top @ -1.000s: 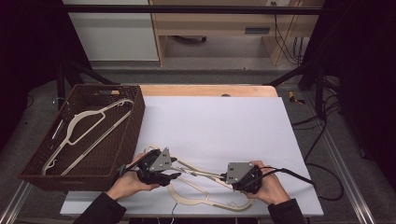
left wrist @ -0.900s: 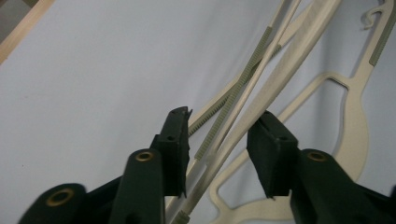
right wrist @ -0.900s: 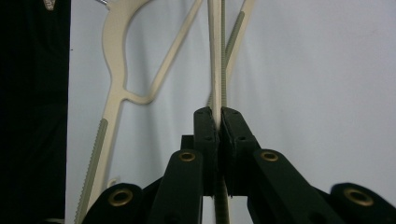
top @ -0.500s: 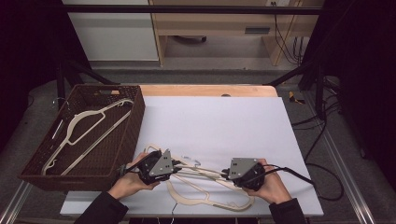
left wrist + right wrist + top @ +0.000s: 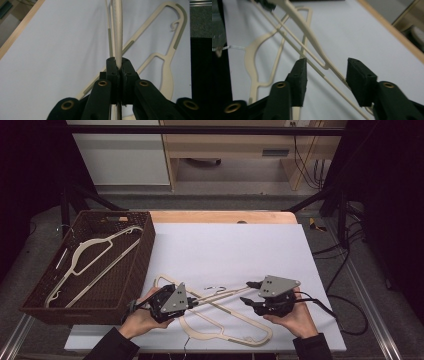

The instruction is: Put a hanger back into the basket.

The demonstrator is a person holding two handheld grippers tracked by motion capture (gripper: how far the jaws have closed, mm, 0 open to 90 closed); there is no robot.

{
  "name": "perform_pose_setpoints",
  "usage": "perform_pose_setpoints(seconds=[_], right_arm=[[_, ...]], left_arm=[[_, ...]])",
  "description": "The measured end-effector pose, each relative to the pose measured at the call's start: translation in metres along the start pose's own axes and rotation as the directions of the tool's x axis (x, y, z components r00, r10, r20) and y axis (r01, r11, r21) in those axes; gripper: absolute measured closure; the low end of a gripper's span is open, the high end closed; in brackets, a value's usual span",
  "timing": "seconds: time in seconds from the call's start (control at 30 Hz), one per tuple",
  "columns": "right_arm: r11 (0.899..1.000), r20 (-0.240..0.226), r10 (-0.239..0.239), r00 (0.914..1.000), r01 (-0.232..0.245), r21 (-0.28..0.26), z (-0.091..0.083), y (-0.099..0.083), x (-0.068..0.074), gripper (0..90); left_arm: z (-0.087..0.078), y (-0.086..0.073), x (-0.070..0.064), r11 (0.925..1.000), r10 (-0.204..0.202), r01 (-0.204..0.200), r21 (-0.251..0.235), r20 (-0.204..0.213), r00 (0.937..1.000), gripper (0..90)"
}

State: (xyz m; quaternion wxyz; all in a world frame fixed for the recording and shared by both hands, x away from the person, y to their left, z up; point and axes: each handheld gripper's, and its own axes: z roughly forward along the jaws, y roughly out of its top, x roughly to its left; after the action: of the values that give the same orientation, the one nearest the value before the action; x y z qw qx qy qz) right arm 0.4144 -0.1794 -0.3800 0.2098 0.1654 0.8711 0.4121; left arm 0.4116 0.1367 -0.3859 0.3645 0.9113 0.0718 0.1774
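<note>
Basket (image 5: 135,270): on the surface's (image 5: 240,250) left edge, one hanger (image 5: 90,260) lying in it.
Held hanger (image 5: 220,296): near edge, just right of the basket, between left tongs (image 5: 192,303) and right tongs (image 5: 248,292).
Flat hanger (image 5: 225,332): on the surface, under the held one, crossing it.

The left gripper (image 5: 192,301), clamped on the upper hanger (image 5: 225,293), is sliding leftward toward the basket (image 5: 142,265), dragging that hanger's near end with it. The right gripper (image 5: 248,292) is drifting rightward along the hanger's far arm, its jaws spread around the arm.
</note>
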Motion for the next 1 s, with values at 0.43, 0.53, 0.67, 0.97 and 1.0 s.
perform_pose_setpoints(seconds=[0.43,0.53,0.67,0.97,1.0], right_arm=[[0.968,0.101,0.207,0.973,-0.19,-0.161,-0.035,-0.016,-0.005,25.2],[0.957,0.103,0.263,0.9592,-0.246,-0.152,-0.036,-0.021,-0.005,20.9],[0.943,0.1,0.31,0.9456,-0.293,-0.157,-0.036,-0.026,-0.006,18.4],[0.931,0.113,0.343,0.9324,-0.322,-0.172,-0.038,-0.031,-0.006,11.6],[0.93,0.114,0.346,0.9313,-0.324,-0.173,-0.038,-0.032,-0.006,11.3]], left_arm=[[-0.038,0.018,0.01,0.9787,-0.192,0.187,-0.084,-0.047,0.9803,86.7],[-0.055,0.024,0.019,0.9674,-0.232,0.223,-0.12,-0.062,0.9708,86.7],[-0.077,0.03,0.032,0.9545,-0.265,0.251,-0.162,-0.076,0.9612,86.7],[-0.115,0.032,0.061,0.9429,-0.301,0.278,-0.184,-0.116,0.9464,86.7],[-0.12,0.031,0.066,0.9413,-0.308,0.283,-0.184,-0.122,0.9436,86.7]])
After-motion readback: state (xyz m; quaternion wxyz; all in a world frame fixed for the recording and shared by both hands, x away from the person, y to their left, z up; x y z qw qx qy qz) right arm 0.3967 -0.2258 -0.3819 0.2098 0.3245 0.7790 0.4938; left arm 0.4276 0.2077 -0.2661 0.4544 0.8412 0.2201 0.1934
